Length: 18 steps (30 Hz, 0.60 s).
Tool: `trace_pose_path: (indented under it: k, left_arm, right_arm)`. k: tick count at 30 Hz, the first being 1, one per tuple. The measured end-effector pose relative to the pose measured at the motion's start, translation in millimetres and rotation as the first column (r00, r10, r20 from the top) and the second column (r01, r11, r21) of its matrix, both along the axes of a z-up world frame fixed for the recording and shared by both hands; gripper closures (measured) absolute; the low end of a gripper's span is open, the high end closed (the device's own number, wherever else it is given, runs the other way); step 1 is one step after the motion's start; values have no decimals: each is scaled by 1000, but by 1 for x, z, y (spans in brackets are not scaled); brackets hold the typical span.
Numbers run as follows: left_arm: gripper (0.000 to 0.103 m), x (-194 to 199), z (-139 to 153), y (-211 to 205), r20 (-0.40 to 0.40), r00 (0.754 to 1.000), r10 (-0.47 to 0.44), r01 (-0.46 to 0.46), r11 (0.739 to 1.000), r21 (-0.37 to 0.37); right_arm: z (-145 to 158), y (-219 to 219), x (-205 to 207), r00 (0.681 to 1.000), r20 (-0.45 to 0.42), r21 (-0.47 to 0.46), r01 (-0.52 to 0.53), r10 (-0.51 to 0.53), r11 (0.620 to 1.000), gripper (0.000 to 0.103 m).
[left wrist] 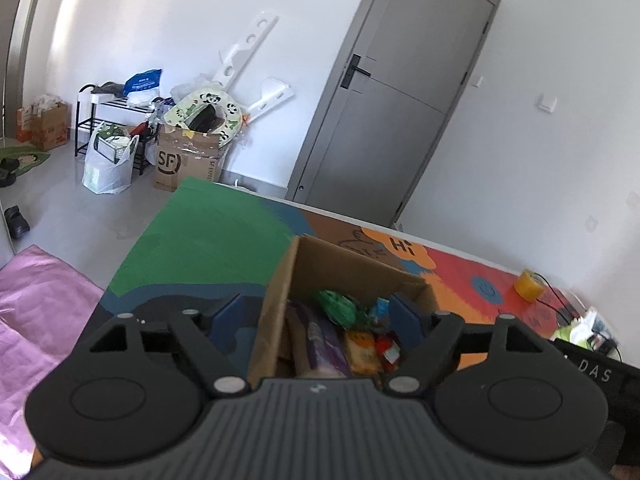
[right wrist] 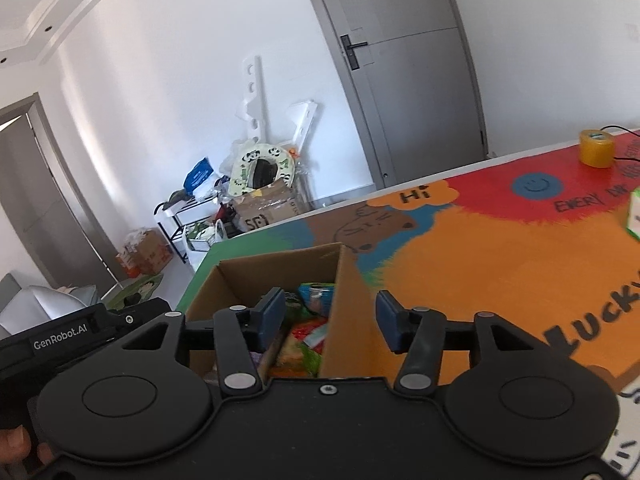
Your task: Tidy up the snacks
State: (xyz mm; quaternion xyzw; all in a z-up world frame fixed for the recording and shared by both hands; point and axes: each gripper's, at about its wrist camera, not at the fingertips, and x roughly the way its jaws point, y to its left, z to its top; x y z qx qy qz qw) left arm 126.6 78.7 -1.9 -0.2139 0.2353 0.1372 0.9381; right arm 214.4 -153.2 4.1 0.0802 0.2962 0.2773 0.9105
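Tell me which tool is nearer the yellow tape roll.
Right, as far as the views show. The right tool straddles the cardboard box's wall on the side facing the tape roll; the left tool straddles the opposite wall, farther away.

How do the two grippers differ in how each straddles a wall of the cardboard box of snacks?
The left gripper straddles the box's left wall, its jaws spread wide; the right gripper straddles the right wall with a narrower gap. Neither visibly presses the cardboard box. Both have blue pads, black linkages, and one finger over the snacks.
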Motion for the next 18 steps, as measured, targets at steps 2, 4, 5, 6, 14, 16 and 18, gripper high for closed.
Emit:
trace_pose_path:
  k: [2,4,5,6,14,16,18]
  left_arm:
    - [16,-3,2,-6,-2,1000,-8,8,1000,11]
    - [15,-5,4,-11,-5,1000,-16,16,1000,21]
    - [14,-7,5,-13,-6,1000,-21,21,1000,24]
    - [14,-8,5,-16,-7,1000,-26,26,999,27]
    - [6,-18,15,-35,-8,998,-66,67,996,59]
    - [5,-20,17,-40,-6,997,-74,74,995,65]
    - [5,-22,18,-44,-6,997,-81,81,995,65]
  right_arm:
    - [2,-7,-2,1000,4,2,7,-7,1000,45]
    - [4,-14,-5,1000,8,7,11,-12,1000,39]
    - [6,-18,-7,1000,12,7,15,-15,1000,37]
    - [7,-21,-8,1000,15,8,20,-20,1000,33]
    - [13,-49,-22,997,36,27,73,-74,997,5]
    - [15,-55,-26,996,43,26,81,-82,996,0]
    - [18,-60,-31,995,48,28,92,-93,995,0]
